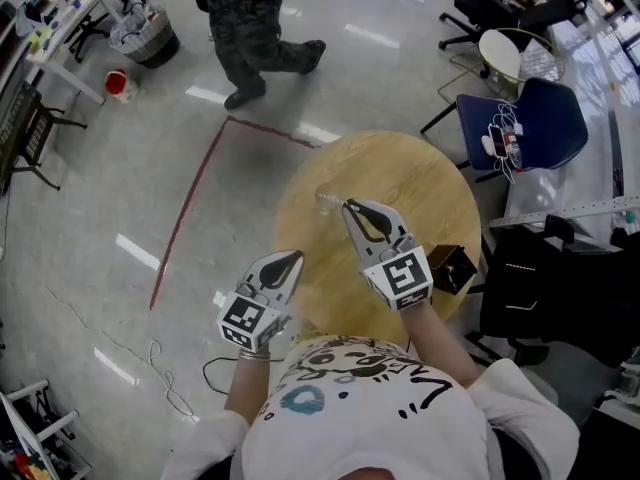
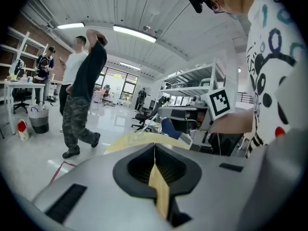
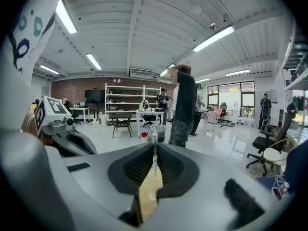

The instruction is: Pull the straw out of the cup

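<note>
A clear plastic cup (image 1: 328, 200) stands on the round wooden table (image 1: 430, 183), just left of my right gripper's tip. My right gripper (image 1: 347, 206) is shut on a thin white straw with a green stripe (image 3: 154, 139), whose end pokes up past the jaw tips (image 3: 154, 147). Whether the straw's other end is still in the cup cannot be told. My left gripper (image 1: 296, 256) hovers at the table's near left edge, shut with nothing between its jaws (image 2: 155, 148). In the left gripper view the cup (image 2: 137, 135) is a faint clear shape on the tabletop.
A small black box (image 1: 453, 266) sits at the table's right edge. A blue chair (image 1: 535, 118) with a cable on it stands behind the table on the right. A person (image 1: 255, 28) walks across the floor beyond a red tape line (image 1: 190, 208).
</note>
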A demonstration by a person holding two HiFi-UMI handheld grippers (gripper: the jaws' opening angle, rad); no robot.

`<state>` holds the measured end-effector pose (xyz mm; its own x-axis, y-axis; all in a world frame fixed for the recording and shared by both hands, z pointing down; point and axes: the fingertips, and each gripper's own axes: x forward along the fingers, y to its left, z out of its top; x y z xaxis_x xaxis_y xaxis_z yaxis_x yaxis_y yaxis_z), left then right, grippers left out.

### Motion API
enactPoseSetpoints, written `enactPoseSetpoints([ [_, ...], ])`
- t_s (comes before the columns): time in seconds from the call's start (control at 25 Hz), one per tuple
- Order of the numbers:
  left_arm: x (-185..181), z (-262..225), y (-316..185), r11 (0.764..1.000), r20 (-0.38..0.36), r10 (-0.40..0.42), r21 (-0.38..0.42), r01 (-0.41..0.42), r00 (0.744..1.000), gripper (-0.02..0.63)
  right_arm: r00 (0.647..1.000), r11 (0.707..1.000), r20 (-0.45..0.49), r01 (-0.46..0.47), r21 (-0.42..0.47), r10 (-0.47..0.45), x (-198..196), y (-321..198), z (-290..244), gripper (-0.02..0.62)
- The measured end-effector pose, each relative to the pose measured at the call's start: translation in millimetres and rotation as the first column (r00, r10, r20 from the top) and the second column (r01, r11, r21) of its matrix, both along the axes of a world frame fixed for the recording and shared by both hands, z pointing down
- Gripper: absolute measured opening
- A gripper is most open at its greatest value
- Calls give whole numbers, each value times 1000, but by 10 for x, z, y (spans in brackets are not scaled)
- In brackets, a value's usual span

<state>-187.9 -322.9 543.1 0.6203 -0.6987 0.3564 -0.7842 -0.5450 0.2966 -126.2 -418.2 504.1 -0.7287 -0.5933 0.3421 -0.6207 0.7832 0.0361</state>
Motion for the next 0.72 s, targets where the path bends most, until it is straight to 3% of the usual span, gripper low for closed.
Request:
enactPoseSetpoints([
  [0.72, 295, -469, 148, 992, 11, 76, 98, -77, 997, 15, 997, 988, 67, -36, 151, 26, 333, 341, -947, 40],
])
